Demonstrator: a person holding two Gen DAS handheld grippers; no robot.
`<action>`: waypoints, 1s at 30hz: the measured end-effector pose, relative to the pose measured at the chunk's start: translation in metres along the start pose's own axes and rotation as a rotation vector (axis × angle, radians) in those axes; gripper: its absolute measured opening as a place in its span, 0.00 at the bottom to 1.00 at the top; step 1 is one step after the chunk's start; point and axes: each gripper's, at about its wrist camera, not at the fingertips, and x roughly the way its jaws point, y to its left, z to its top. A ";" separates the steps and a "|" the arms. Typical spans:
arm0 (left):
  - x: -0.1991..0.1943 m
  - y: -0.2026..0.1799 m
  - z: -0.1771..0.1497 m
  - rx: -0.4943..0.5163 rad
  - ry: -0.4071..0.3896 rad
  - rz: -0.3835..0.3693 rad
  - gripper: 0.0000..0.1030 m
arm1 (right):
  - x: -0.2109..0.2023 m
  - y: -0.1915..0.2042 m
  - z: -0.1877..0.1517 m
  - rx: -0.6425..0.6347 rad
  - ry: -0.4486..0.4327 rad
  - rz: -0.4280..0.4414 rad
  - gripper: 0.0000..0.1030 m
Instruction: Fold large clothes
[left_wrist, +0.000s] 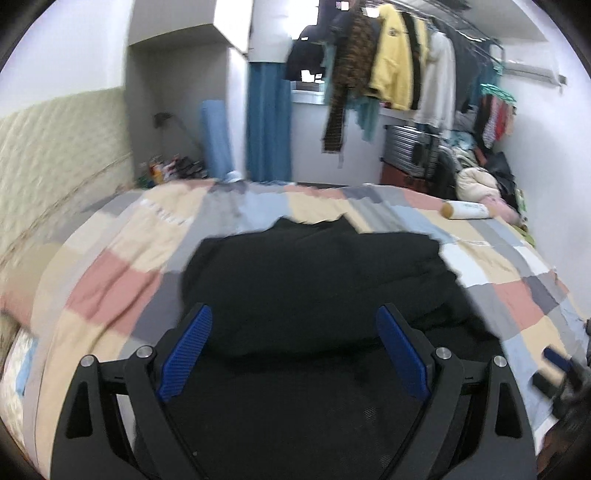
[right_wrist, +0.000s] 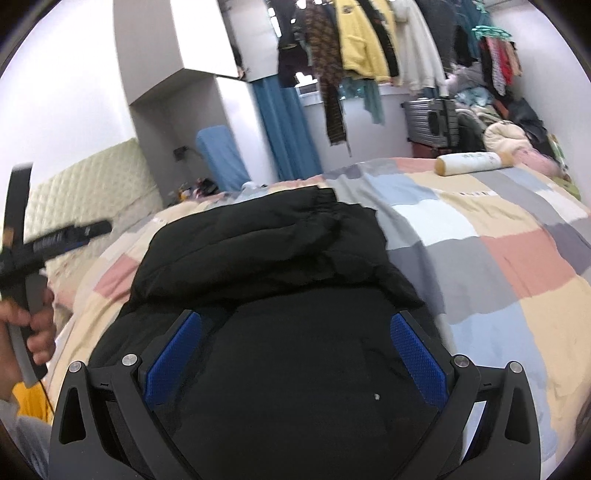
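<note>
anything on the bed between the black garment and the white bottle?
Nothing; only bare patchwork bedspread lies between the black garment and the white bottle, shown best in the right wrist view.

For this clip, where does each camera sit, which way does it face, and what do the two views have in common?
Left wrist: rides the left gripper, facing along its open fingers over the black garment on the patchwork bedspread; the right gripper shows blurred at the right edge.
Right wrist: rides the right gripper, open over the same garment; the person's left hand shows at left.
Shared: garment, bedspread, hanging clothes, white bottle.
</note>
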 end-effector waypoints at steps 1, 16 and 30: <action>0.004 0.012 -0.008 -0.009 0.009 0.018 0.88 | 0.002 0.003 0.002 -0.005 0.007 0.012 1.00; 0.101 0.097 -0.070 -0.113 0.213 0.184 0.96 | 0.140 -0.022 0.055 0.031 0.102 0.007 0.92; 0.153 0.104 -0.073 -0.030 0.171 0.471 0.97 | 0.199 -0.042 0.063 0.100 0.086 0.076 0.37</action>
